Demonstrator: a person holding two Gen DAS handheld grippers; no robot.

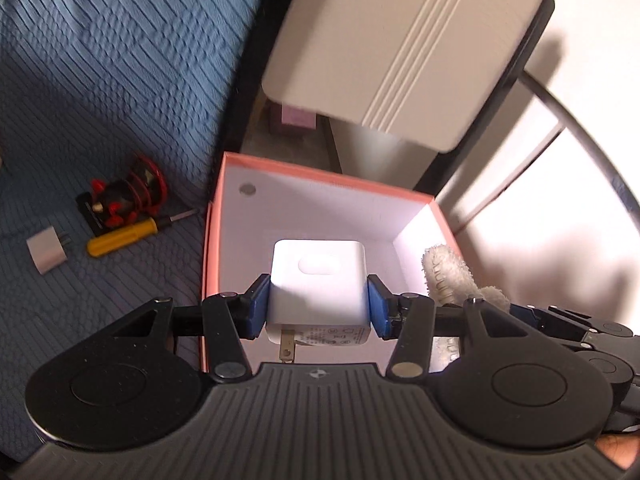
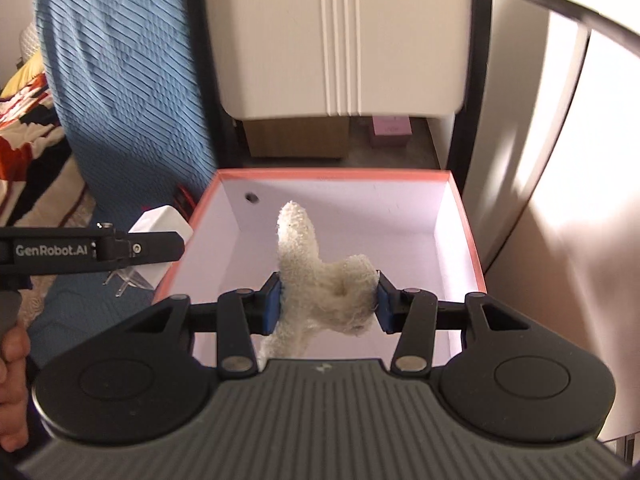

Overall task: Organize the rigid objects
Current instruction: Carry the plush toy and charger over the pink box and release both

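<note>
My left gripper (image 1: 316, 304) is shut on a white plug charger (image 1: 316, 284), prongs toward the camera, held over the near part of the pink box (image 1: 320, 178) with its white inside. My right gripper (image 2: 328, 300) is shut on a fluffy white cloth toy (image 2: 316, 280), also above the pink box (image 2: 332, 174). In the left wrist view the fluffy toy (image 1: 446, 270) shows at the box's right wall. In the right wrist view the left gripper's arm and the white charger (image 2: 160, 220) appear at the box's left rim.
On the blue bedspread (image 1: 100, 80) left of the box lie a yellow-handled screwdriver (image 1: 128, 236), a red-and-black reel-like gadget (image 1: 124, 200) and a small white plug adapter (image 1: 46, 250). A cream cabinet (image 1: 400, 40) stands beyond the box. A hand (image 2: 12, 380) grips the left handle.
</note>
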